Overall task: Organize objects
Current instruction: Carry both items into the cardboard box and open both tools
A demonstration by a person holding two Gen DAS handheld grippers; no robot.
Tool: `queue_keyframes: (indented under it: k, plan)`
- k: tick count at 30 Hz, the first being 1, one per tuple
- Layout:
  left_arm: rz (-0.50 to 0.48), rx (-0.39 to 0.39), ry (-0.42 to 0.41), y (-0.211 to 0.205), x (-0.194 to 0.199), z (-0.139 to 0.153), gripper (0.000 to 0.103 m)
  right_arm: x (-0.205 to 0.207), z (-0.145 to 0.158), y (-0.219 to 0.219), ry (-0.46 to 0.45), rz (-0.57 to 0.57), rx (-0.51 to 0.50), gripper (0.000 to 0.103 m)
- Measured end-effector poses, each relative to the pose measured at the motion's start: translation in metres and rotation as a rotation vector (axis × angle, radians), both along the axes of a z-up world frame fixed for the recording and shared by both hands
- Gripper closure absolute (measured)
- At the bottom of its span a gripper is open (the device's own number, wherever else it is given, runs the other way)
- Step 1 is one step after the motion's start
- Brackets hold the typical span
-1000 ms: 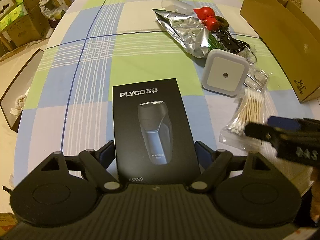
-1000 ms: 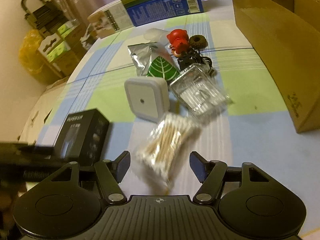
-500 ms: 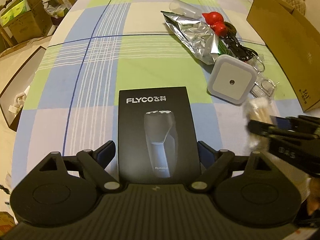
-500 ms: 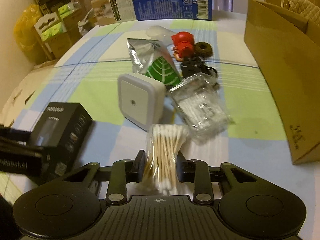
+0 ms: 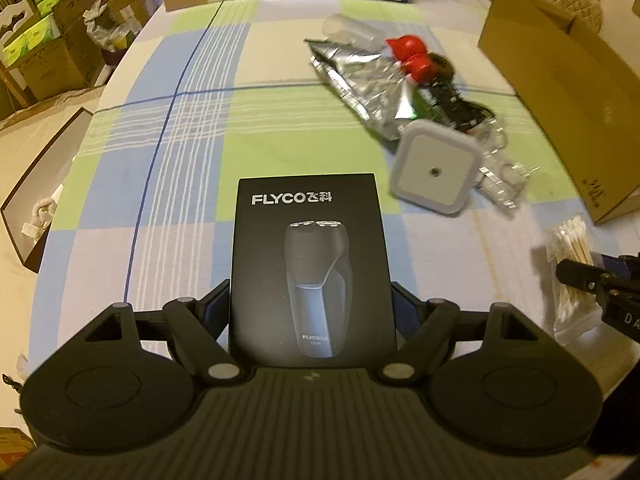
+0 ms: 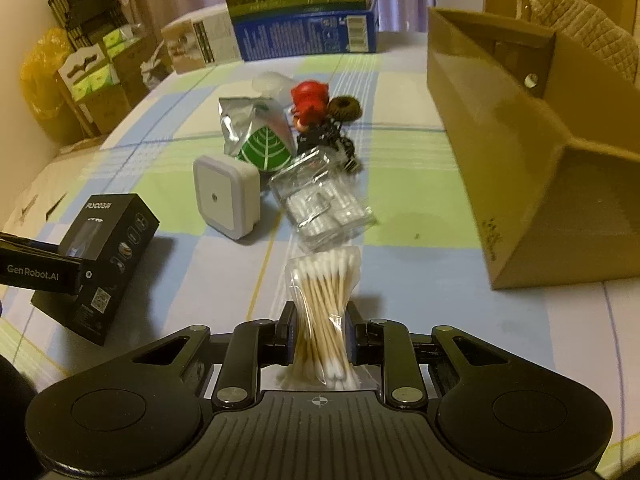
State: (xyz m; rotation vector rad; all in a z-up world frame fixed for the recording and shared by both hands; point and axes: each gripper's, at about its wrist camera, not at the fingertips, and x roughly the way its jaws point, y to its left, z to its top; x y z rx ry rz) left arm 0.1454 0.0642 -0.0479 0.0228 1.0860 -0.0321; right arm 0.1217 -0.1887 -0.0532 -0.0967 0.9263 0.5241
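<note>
Both cameras sit low behind their own fingers, close above the tabletop, and look forward toward its far edge. The left view looks from the near-left part, the right view from further right. Both share the shaver box, the white square device and the cardboard box.

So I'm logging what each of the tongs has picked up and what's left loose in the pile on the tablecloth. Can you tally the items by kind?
Black shaver box, in the left tongs: 1
Cotton swab pack, in the right tongs: 1
White square night light: 1
Silver foil pouch: 1
Red toy: 1
Clear plastic packet: 1
Total: 6
</note>
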Motion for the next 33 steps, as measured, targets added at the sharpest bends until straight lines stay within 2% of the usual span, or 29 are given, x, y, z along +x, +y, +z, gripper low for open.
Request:
queue_keyframes:
  k: [8, 17, 24, 30, 33]
  plan:
    - [-0.076, -0.033, -0.077, -0.042, -0.002, 0.053, 0.027, 0.002, 0.064, -0.028, -0.123, -0.026, 0.060, 0.083]
    - [-0.227, -0.147, -0.153, -0.135, 0.030, 0.114, 0.027, 0.047, 0.135, -0.104, -0.232, -0.147, 0.071, 0.083]
    - [-0.331, -0.189, -0.189, -0.220, 0.063, 0.138, 0.026, 0.090, 0.154, -0.161, -0.237, -0.241, 0.071, 0.083]
    - [-0.381, -0.189, -0.182, -0.271, 0.084, 0.138, 0.026, 0.112, 0.151, -0.185, -0.225, -0.271, 0.071, 0.083]
    - [-0.372, -0.222, -0.180, -0.286, 0.097, 0.135, 0.025, 0.120, 0.146, -0.192, -0.216, -0.283, 0.073, 0.083]
